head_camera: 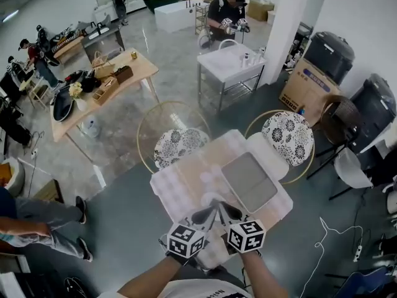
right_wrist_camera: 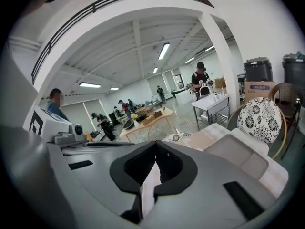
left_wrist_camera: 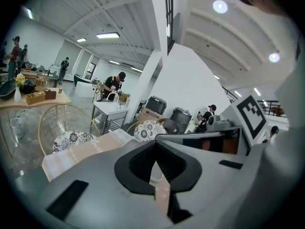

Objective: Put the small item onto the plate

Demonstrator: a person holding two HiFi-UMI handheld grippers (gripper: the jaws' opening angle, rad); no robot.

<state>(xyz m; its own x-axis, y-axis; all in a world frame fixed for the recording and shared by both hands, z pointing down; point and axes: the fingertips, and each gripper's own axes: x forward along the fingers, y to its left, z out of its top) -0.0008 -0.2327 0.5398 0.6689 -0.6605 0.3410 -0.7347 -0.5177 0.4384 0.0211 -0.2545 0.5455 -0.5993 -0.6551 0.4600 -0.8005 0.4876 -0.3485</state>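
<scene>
Both shut (side by side): left gripper (head_camera: 209, 212), right gripper (head_camera: 225, 208); plate (head_camera: 249, 180) beyond.

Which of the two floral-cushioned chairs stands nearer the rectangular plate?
The right-hand chair in the head view, just beyond the rectangular plate; the other chair stands further left, away from it.

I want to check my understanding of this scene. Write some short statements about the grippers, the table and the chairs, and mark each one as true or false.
1. The left gripper and the right gripper are side by side above the near end of the table. True.
2. The right gripper grips a small item. False: its jaws are together with nothing between them.
3. Two flowered chairs stand at the table's far side. True.
4. The grey rectangular plate lies on the floor. False: it lies on the table.
</scene>
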